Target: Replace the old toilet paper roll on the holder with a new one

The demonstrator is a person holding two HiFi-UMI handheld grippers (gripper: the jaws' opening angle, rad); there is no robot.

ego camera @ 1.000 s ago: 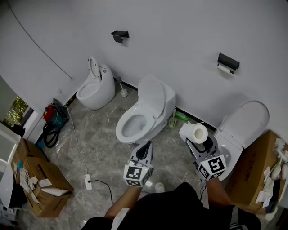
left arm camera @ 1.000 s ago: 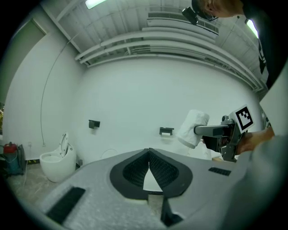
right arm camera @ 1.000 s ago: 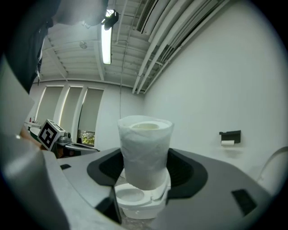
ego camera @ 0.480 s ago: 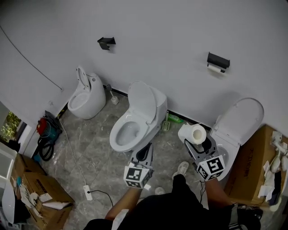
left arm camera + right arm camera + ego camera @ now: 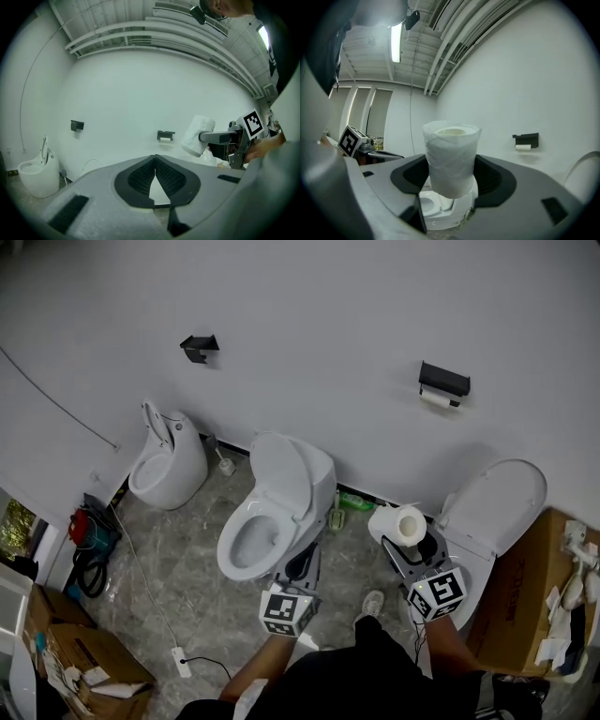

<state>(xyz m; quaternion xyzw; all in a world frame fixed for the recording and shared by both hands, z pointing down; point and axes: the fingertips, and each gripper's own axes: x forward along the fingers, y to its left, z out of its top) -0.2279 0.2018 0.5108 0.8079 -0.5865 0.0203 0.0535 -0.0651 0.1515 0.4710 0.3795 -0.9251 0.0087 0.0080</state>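
**A:** Closest in, the right gripper (image 5: 451,176). Its jaws are spread wide and pressing on the new roll (image 5: 451,157) from both sides. The roll stands upright between them, with the open end of its core facing up.

**B:** And the left gripper (image 5: 154,158)?

**A:** Pinched right together, with nothing between the pads. It's held level beside the right one, and the new roll sits off to its right.

**B:** What's under them?

**A:** A toilet (image 5: 272,521) with its lid up, just below and ahead of the left gripper. A second toilet (image 5: 487,512) lies beyond the right gripper, on its right side.

**B:** And the target?

**A:** Well ahead on the wall there's a black holder (image 5: 526,138), to the right of the roll the right gripper carries. The old roll (image 5: 523,147) hangs under it and looks thin. From the left gripper the holder is almost straight ahead. Another holder (image 5: 77,125) far to that gripper's left looks bare.

**B:** So which step is this?

**A:** I'd call it the approach. The new roll is in hand and the old one is not yet off.

**B:** What does the next move need?

**A:** Getting close to that wall first. Then the free left gripper has to open and take the old roll off. After that the upright new roll probably needs tipping sideways to go on. How the holder's bar is built, I can't tell from here.
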